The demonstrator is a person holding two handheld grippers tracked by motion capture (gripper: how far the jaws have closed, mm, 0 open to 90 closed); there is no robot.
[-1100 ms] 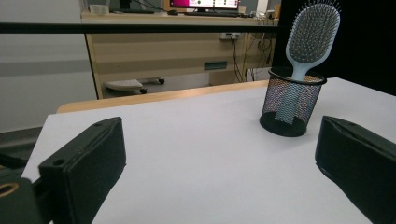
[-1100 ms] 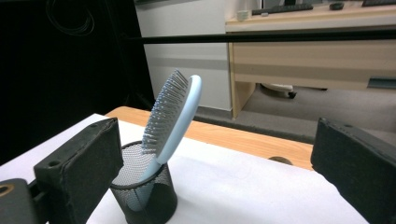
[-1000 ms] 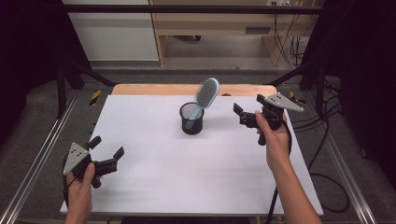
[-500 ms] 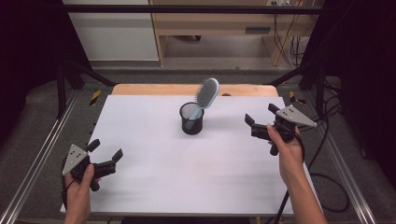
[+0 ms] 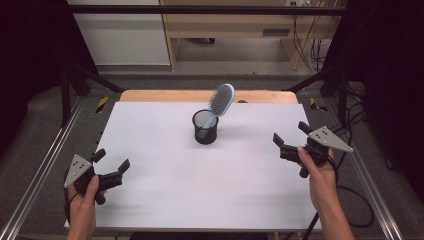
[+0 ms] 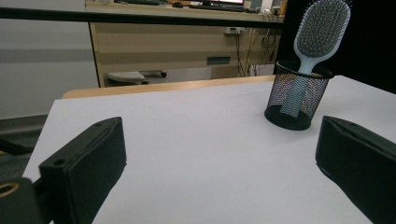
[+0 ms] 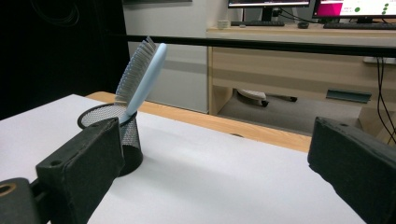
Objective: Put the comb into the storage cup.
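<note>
Hairbrush (image 5: 220,101) handle end hidden inside black mesh cup (image 5: 205,127), far-centre of white table (image 5: 200,190); brush head leans right over the rim, bristles facing left. Left gripper (image 5: 111,168) near-left, jaws wide, holding nothing. Right gripper (image 5: 291,136) at right edge, jaws wide, holding nothing. Monitor text in right gripper view unreadable.

Hairbrush (image 6: 321,35) handle's lower end veiled behind mesh cup (image 6: 297,95) wall

White table top (image 5: 165,200) on metal frame rails (image 5: 35,185); wooden desk (image 5: 235,25) behind, cables (image 5: 305,45) hanging, monitors (image 7: 308,3) on desk.
</note>
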